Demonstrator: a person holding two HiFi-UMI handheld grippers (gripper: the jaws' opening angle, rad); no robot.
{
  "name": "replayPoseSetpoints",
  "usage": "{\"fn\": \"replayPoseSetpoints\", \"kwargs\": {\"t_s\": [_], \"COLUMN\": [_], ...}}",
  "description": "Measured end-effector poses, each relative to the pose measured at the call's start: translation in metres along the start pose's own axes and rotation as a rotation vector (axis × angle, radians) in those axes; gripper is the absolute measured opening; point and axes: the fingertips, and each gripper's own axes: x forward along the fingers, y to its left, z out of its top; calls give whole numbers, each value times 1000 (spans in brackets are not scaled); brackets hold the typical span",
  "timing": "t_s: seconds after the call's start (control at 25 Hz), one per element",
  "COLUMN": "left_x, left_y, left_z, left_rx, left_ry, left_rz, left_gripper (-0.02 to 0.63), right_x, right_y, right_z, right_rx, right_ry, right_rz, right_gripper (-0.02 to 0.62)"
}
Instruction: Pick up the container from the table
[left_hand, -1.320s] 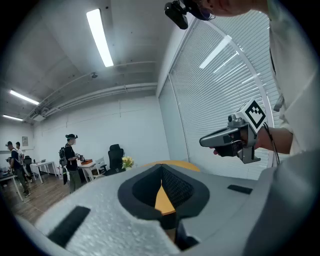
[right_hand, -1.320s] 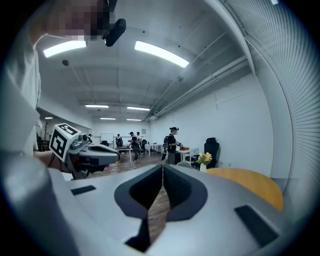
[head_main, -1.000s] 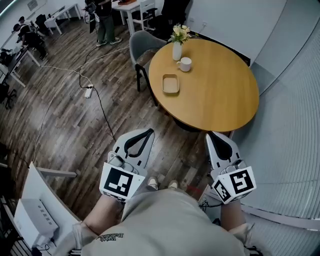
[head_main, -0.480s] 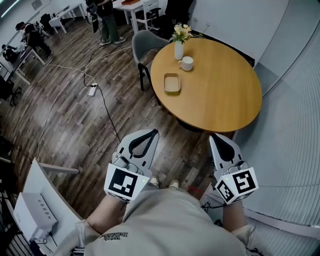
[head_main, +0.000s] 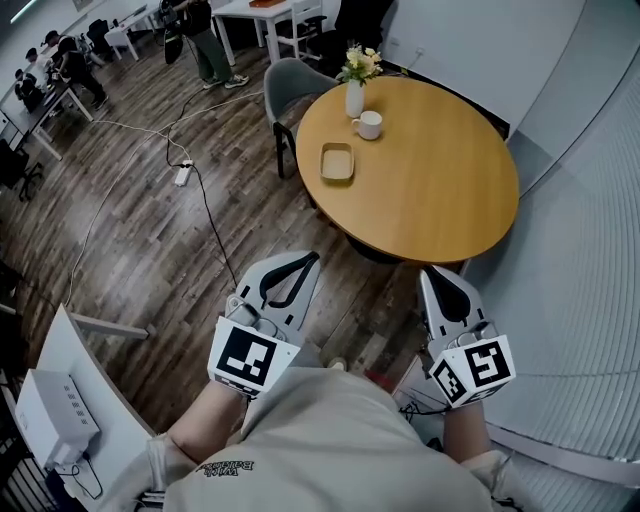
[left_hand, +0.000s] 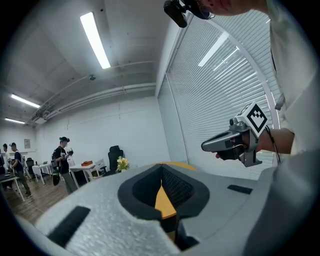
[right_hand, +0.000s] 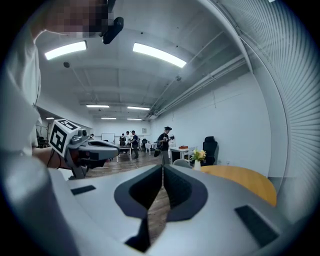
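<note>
- The left gripper's (left_hand: 161, 169) jaws are pressed together, with nothing caught between them.
- The right gripper's (right_hand: 162, 169) jaws are likewise closed tip to tip on nothing.
- Both grippers are held low, close to the person's body and short of the round bench (head_main: 440, 200).
- The container (head_main: 337, 162) is seen lying on the bench near its far left edge, with a cup (head_main: 368, 125) and a vase (head_main: 354, 98) just beyond it.

readable text: pretty much none tbh | shirt (head_main: 330, 450): small dark print near the hem, way too blurry to make out | left cube (head_main: 246, 360) on the left gripper (head_main: 303, 259): just a black-and-white square marker pattern | right cube (head_main: 478, 368) on the right gripper (head_main: 428, 270): same deal, pattern only
</note>
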Motion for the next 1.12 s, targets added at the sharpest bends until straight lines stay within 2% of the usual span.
{"fn": "replayPoseSetpoints", "kwargs": {"t_s": [0.4, 0.68, 1.12], "left_x": [10, 9, 36], "left_y": [-11, 3, 38], "left_z": [-5, -11, -30], "left_rx": [-7, -34, -37], "left_ry": [12, 13, 22], "left_rz": [2, 35, 28], "left_gripper": [21, 21, 21], "right_x": [-4, 12, 55], "right_y": [-12, -8, -22], "right_z": [-4, -4, -12], "right_rx": [1, -5, 0], "right_ry": [5, -3, 17], "right_rz": [13, 33, 22], "right_gripper": [33, 34, 34]}}
